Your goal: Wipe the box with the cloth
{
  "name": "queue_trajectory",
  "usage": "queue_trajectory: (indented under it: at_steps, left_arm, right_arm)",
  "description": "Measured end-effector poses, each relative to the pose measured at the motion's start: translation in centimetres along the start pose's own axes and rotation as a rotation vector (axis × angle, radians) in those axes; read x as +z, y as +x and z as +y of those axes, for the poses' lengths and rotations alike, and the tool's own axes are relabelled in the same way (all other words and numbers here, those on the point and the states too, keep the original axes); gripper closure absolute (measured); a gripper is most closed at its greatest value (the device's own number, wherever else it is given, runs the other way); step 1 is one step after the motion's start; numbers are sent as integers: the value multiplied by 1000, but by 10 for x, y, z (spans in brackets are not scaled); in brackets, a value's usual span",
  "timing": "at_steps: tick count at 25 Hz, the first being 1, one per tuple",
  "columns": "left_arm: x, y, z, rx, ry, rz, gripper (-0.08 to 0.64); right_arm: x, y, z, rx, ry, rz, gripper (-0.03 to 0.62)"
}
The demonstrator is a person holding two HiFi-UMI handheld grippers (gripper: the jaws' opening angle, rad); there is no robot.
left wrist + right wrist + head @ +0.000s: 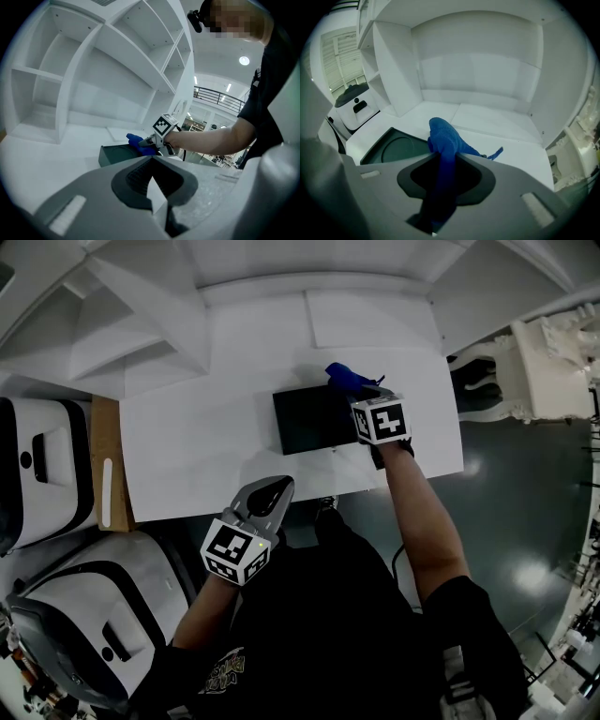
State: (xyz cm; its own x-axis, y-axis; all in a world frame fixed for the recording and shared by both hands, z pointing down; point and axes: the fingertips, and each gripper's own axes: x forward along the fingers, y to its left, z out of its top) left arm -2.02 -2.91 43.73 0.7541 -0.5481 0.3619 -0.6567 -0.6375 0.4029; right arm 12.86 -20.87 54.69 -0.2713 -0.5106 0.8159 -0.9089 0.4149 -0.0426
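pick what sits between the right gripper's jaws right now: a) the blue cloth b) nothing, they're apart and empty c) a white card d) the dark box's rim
a: in the right gripper view the blue cloth runs down between the jaws of the right gripper, which are closed on it, with its bunched end lying at the edge of the dark box.

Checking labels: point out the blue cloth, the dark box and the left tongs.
Blue fabric cloth (443,134), right gripper view, bunched top.
Dark flat rectangular box (309,420), head view, top face.
Left tongs (278,487), head view, between the fingertips.
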Motion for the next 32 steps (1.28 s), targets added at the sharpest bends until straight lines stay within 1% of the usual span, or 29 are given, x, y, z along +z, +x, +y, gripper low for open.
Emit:
queue_trajectory:
  at_steps: [7,10,17,25,32]
  left_arm:
    - [3,9,-5,-16,7,8,560]
    - [4,12,-7,-21,11,8,560]
    - [3,15,-9,-28,14,12,560]
    - [2,12,-13,-34,21,13,560]
    - [2,7,-19,-49,38,17,560]
  right_arm:
    - [-5,-12,-25,-45,-7,5,474]
    - [-7,-14,-30,-44,0,2,474]
    - [-7,-16,-31,-34,30,-9,474]
    - [-11,-25,-35,-43,64,-25,474]
    - [-22,-38,-34,-48,101,-40,474]
